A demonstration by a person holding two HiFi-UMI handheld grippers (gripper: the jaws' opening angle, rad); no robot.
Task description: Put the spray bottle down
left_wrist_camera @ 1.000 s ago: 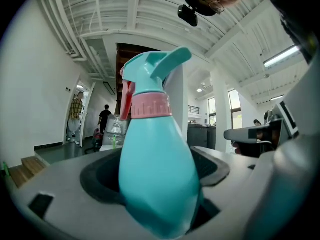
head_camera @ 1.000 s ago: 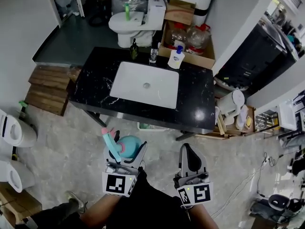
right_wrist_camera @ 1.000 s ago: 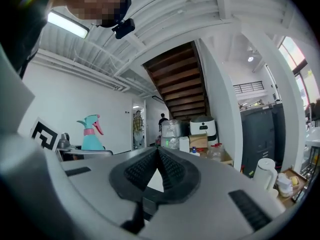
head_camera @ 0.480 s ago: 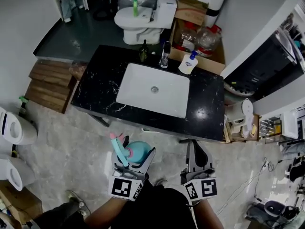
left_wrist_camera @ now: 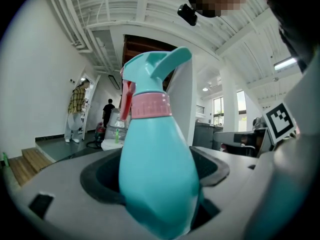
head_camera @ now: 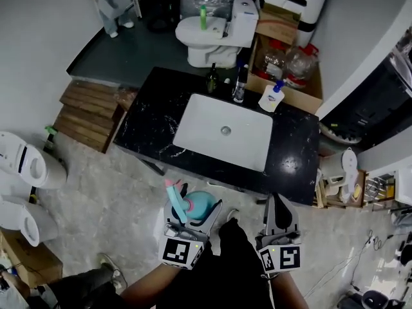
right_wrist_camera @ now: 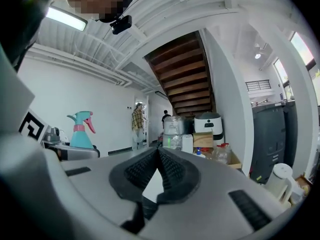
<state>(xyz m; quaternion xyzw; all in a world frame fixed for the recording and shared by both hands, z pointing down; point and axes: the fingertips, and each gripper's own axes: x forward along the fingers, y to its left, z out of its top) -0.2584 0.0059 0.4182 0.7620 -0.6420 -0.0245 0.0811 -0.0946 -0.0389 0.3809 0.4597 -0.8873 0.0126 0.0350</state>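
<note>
A teal spray bottle (head_camera: 195, 206) with a pink collar and trigger stands upright in my left gripper (head_camera: 191, 215), which is shut on its body. In the left gripper view the spray bottle (left_wrist_camera: 152, 159) fills the middle between the jaws. My right gripper (head_camera: 278, 216) is held beside it, shut and empty, its ribbed pads (right_wrist_camera: 167, 171) meeting at the tips. From the right gripper view the spray bottle (right_wrist_camera: 80, 129) shows at the left. Both grippers are held over the floor, short of the black counter (head_camera: 151, 118) with its white sink (head_camera: 222, 131).
Small bottles (head_camera: 239, 90) and a soap dispenser (head_camera: 271, 98) stand at the counter's back edge. Behind it is a white toilet (head_camera: 215, 34). A wooden step (head_camera: 87, 114) lies left, white bins (head_camera: 22, 166) at far left, a kettle (head_camera: 341, 169) at right.
The view has advanced toward the counter; both grippers sit lower and further right in the head view. The spray bottle stays gripped in the left gripper.
</note>
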